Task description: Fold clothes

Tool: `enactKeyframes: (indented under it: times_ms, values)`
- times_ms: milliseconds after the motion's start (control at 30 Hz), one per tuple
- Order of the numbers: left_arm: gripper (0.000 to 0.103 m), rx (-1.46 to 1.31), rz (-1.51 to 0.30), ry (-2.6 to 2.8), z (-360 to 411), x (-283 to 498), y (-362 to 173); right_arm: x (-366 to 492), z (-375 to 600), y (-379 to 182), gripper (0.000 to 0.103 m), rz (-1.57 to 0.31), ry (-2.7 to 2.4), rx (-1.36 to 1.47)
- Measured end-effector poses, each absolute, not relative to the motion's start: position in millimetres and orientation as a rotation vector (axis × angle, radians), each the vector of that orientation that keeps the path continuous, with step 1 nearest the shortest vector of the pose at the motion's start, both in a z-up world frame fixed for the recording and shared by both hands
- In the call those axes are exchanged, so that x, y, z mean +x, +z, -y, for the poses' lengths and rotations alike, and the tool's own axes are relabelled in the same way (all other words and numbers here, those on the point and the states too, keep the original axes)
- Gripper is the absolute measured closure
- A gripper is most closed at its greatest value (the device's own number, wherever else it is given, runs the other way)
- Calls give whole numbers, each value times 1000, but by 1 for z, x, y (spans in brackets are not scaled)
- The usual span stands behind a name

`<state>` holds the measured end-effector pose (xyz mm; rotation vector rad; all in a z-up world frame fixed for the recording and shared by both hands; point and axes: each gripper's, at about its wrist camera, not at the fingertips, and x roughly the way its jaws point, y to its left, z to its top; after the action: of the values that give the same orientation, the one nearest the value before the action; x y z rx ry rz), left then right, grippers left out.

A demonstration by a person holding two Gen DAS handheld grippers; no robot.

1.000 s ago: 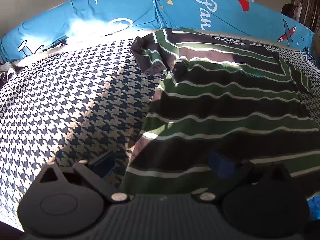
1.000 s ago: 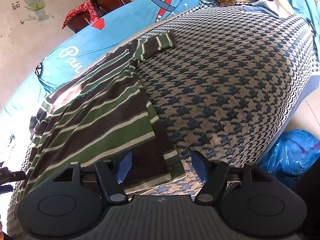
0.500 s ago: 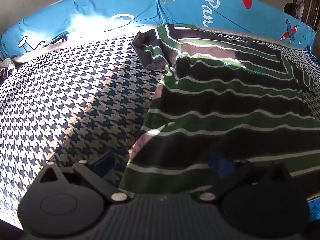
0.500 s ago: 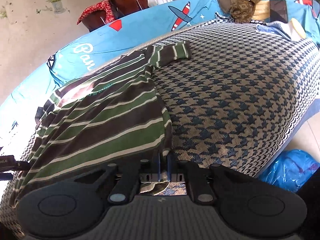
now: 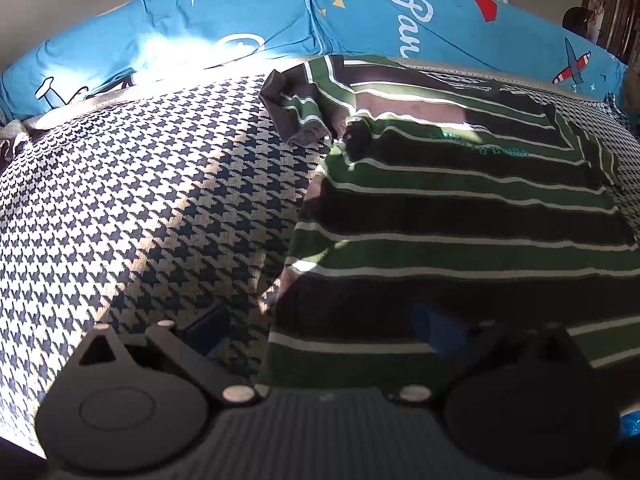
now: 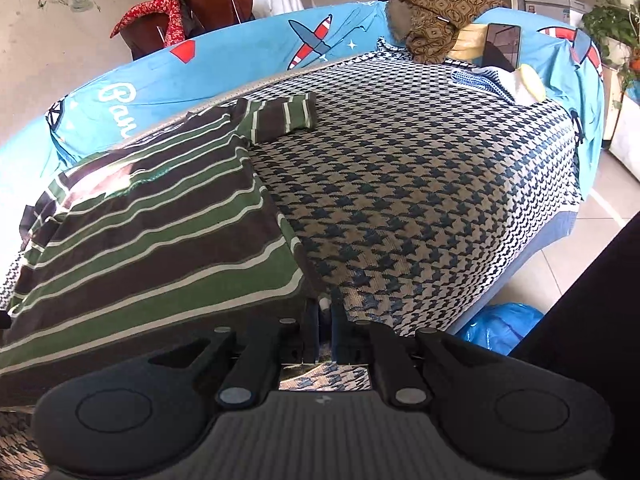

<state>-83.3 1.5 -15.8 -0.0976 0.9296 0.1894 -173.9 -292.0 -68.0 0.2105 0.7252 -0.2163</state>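
Green-striped shirt [image 5: 460, 216] lies flat on the houndstooth bed [image 6: 420, 184]; my right hand-held gripper [image 6: 325, 316] pinches its hem corner, my left hand-held gripper [image 5: 320, 328] gapes astride the opposite corner, which I'd clamp before lifting evenly.

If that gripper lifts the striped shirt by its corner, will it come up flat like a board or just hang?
Probably hang. The shirt is thin cloth that follows the bed, so it looks floppy. The right gripper pinches only one hem corner, so the rest would likely trail. One sleeve lies bunched, so folds may shift easily. It looks light.
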Motion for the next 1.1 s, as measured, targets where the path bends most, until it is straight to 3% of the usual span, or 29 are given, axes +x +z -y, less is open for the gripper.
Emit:
enactKeyframes:
  times_ms: [267,1100]
  values:
    - [0,-63,-942,176,7,-86,-21,-169,297,-80,96,-799,-304,196]
    - [0,-22,-1007,163,19,-83,-38,-166,274,-76,92,-693,15,281]
